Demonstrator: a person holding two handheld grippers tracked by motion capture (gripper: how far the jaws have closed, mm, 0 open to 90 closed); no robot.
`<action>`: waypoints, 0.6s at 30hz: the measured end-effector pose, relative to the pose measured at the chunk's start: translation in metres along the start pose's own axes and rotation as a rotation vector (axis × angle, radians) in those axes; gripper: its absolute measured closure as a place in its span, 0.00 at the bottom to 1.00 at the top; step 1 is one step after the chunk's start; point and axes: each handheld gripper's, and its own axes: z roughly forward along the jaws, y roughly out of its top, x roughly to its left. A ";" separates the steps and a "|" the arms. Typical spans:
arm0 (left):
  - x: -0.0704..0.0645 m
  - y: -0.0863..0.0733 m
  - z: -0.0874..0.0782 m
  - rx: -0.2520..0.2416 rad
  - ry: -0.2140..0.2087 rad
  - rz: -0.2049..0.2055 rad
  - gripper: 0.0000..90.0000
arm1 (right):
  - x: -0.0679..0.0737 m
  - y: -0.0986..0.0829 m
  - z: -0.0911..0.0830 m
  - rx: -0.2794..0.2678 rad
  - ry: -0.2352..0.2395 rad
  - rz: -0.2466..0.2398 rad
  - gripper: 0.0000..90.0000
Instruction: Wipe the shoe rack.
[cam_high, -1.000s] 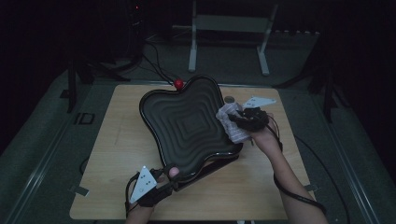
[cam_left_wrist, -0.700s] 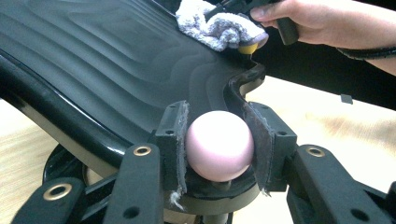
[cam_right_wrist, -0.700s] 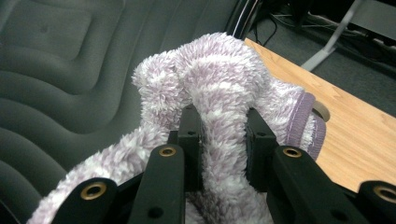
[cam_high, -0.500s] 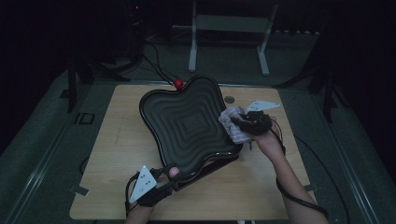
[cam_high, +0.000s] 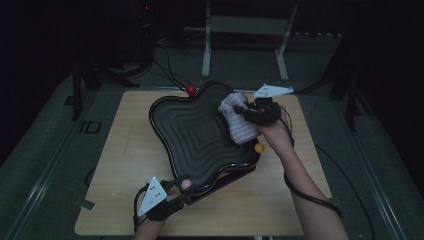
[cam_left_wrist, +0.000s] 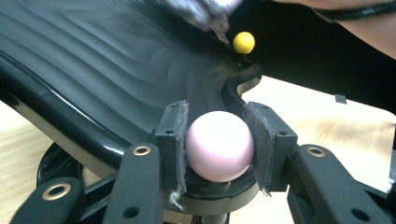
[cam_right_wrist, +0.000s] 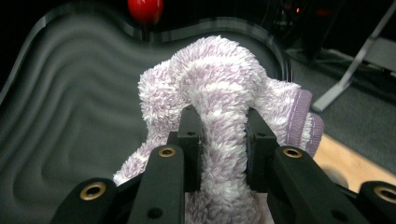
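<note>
Black wavy tray (cam_high: 200, 135) sits mid-counter, tilted. Left gripper (cam_high: 172, 197) jaws clamped on its pink knob (cam_left_wrist: 219, 145) at near edge — rigid, glossy, prob. slippery, so knobs are the grip pts. Right gripper (cam_high: 250, 112) jaws pinch soft fluffy cloth (cam_right_wrist: 224, 93) — light, squashy — over tray's far-right rim.

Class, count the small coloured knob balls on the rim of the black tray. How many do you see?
3: a red ball at the far rim, a yellow ball at the right rim, a pink ball clamped in the left tongs. Others may be hidden.
</note>
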 end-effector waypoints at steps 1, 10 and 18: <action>0.000 0.000 0.000 0.002 0.002 0.002 0.66 | 0.000 0.007 0.003 -0.002 0.001 0.002 0.81; -0.001 0.001 0.000 0.009 0.011 0.012 0.66 | -0.009 0.051 0.034 -0.008 -0.027 0.027 0.81; -0.002 0.001 0.000 0.011 0.017 0.016 0.66 | -0.010 0.063 0.062 0.027 -0.041 0.033 0.82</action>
